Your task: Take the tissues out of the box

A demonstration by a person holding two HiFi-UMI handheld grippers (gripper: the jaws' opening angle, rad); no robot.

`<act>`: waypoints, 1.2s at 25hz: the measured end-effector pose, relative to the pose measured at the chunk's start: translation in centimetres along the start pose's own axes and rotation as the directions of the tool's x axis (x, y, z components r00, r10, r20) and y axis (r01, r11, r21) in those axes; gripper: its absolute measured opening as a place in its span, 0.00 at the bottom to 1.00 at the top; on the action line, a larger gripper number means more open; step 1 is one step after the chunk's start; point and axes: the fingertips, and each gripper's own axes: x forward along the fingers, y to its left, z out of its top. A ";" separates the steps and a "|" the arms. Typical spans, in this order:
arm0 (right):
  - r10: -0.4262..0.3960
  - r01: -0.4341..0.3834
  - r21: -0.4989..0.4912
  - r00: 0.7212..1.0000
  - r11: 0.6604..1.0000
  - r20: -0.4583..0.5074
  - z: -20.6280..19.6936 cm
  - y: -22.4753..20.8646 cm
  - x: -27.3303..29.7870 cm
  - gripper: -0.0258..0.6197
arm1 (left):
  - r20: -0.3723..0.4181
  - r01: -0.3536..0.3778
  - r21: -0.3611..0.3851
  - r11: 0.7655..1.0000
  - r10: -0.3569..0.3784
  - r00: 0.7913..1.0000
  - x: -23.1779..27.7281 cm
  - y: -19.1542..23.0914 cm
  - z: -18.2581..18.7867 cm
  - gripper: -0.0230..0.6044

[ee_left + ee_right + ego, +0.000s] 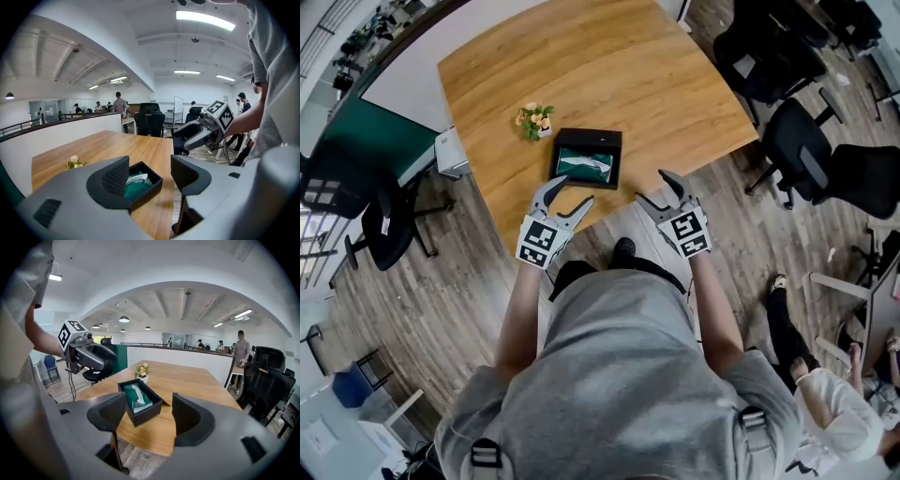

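A black open box [587, 157] sits near the front edge of the wooden table [609, 75], with a green tissue pack [584, 164] and a white tissue tip inside. The box [143, 183] shows past the left jaw in the left gripper view, and the box [140, 401] lies between the jaws' line of sight in the right gripper view. My left gripper [565, 196] hovers open just in front of the box's left corner. My right gripper [661, 189] is open, to the right of the box, over the table edge. Neither touches the box.
A small pot of flowers [534, 120] stands just left of the box. Black office chairs [811, 155] stand to the right and another chair [384, 220] to the left. A seated person's legs [811, 375] are at the lower right. People stand far across the room.
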 end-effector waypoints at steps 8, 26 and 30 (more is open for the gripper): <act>0.014 -0.014 -0.015 1.000 1.000 -0.016 0.1 0.0 1.3 0.52 | -0.007 -0.013 -0.018 1.000 0.013 1.000 0.3 1.5 -0.8 0.49; -0.098 0.103 0.054 0.992 0.993 -0.081 -0.1 -0.5 5.7 0.54 | -0.150 0.208 0.083 0.975 -0.194 0.970 4.2 5.7 -4.5 0.49; -0.135 0.142 0.069 0.986 0.988 -0.097 -0.5 -1.1 5.6 0.54 | -0.185 0.264 0.094 0.960 -0.244 0.952 5.6 5.6 -5.2 0.49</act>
